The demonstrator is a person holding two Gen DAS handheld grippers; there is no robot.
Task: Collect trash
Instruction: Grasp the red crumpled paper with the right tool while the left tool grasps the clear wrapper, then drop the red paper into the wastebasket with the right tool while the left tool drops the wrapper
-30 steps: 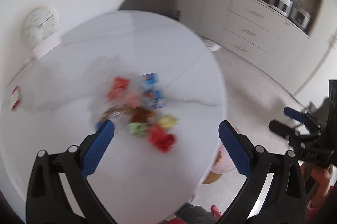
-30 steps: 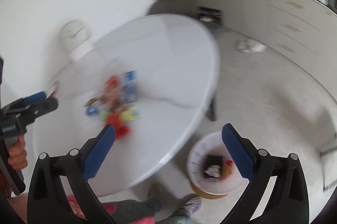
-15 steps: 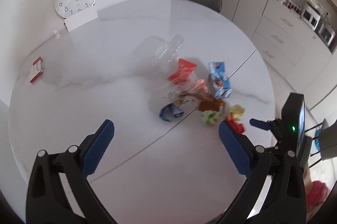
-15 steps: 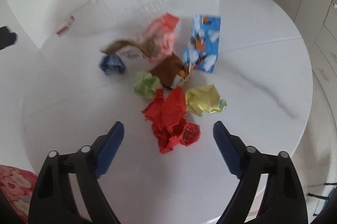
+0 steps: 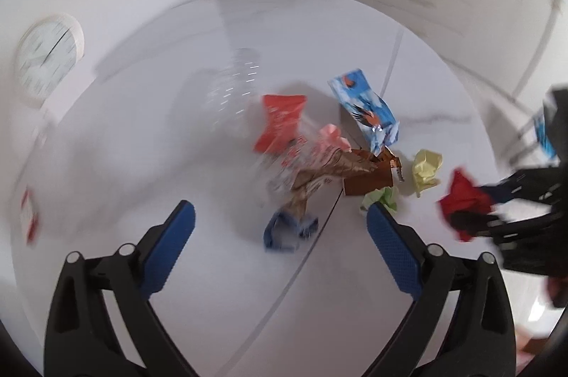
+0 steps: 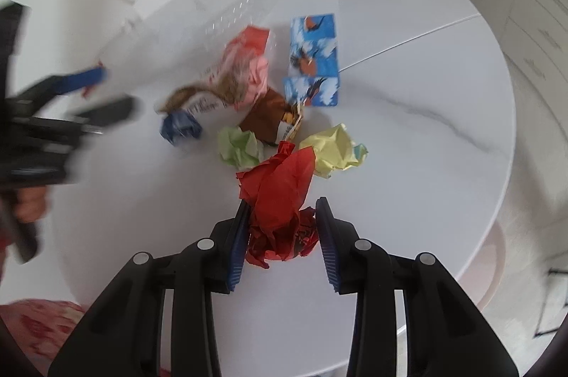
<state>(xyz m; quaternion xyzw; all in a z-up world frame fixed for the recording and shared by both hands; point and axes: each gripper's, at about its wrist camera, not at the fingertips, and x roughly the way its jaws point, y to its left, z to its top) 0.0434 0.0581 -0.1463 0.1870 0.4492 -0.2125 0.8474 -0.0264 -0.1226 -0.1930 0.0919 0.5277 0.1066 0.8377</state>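
Right tool (image 6: 282,228): clenched on the red paper (image 6: 280,196), pads on both flanks, wad just off the bench (image 6: 408,164)
Left tool (image 5: 280,235): released, jaws wide, blue scrap (image 5: 289,229) between and just ahead
Other trash: green wad (image 6: 239,146) and yellow wad (image 6: 332,146) just ahead of the right tool
Advice: keep the squeeze firm, lift straight up clear of the neighbours, since loose folds could slip

right gripper (image 6: 282,236) | black frame | blue ribbed fingers (image 6: 237,247) | silver screws
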